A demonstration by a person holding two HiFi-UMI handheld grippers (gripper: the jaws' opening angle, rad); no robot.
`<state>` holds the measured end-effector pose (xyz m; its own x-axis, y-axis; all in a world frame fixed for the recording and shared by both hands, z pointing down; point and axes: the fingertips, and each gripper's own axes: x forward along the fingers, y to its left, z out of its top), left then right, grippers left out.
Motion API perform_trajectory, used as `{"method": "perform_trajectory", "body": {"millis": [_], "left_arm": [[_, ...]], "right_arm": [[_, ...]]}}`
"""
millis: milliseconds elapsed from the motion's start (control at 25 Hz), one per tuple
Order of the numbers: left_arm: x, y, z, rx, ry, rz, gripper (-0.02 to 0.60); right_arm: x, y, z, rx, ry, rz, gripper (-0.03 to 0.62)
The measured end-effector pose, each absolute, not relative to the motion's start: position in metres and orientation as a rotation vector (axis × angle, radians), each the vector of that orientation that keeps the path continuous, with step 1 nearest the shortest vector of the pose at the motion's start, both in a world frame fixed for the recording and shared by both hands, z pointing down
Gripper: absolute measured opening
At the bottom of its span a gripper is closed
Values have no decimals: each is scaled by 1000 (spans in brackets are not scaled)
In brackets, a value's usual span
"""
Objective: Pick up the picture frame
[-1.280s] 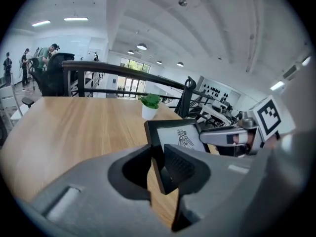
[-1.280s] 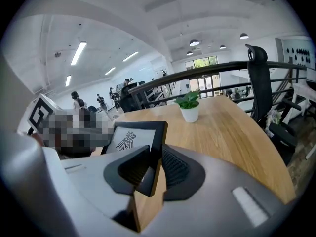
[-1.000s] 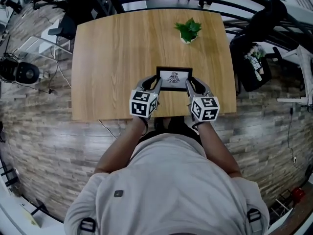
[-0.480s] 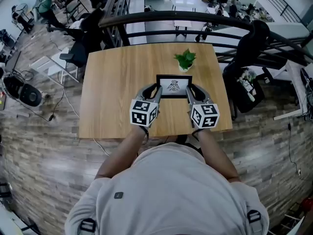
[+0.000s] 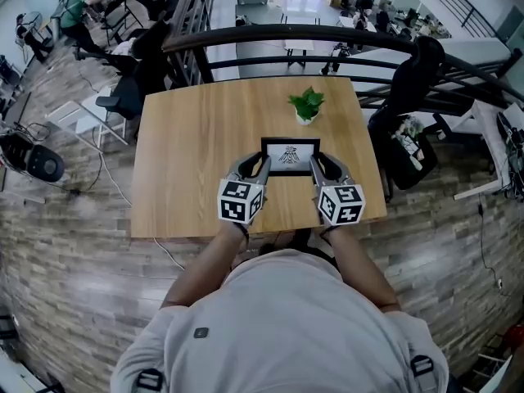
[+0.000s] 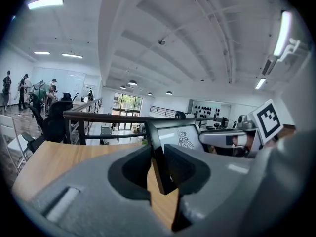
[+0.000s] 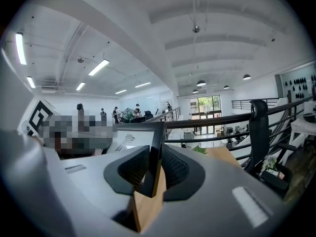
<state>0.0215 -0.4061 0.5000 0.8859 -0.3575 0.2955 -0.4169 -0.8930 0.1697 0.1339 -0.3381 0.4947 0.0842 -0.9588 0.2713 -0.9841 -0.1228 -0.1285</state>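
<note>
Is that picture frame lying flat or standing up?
Upright: both gripper views show the picture frame standing on edge, its side edges pinched by the left gripper and right gripper.

Picture frame [image 5: 290, 155] gripped at left edge by left gripper [image 5: 262, 164], at right edge by right gripper [image 5: 316, 164], both extended over wooden table [image 5: 192, 137]. Potted plant [image 5: 307, 106] placed just beyond frame. Black railing [image 5: 278, 33] seen behind table.
</note>
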Motion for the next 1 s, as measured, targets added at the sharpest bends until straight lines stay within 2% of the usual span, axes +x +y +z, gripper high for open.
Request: {"method": "perform_trajectory", "body": {"millis": [480,1000], "left_arm": [[25,-385,500,2775,-642,357,87],[82,-265,499,2777,-751,379,87]], "right_arm": [[140,-319,494,2192,-2074,462,91],[202,-209,499,2111,-2186,489,92]]}}
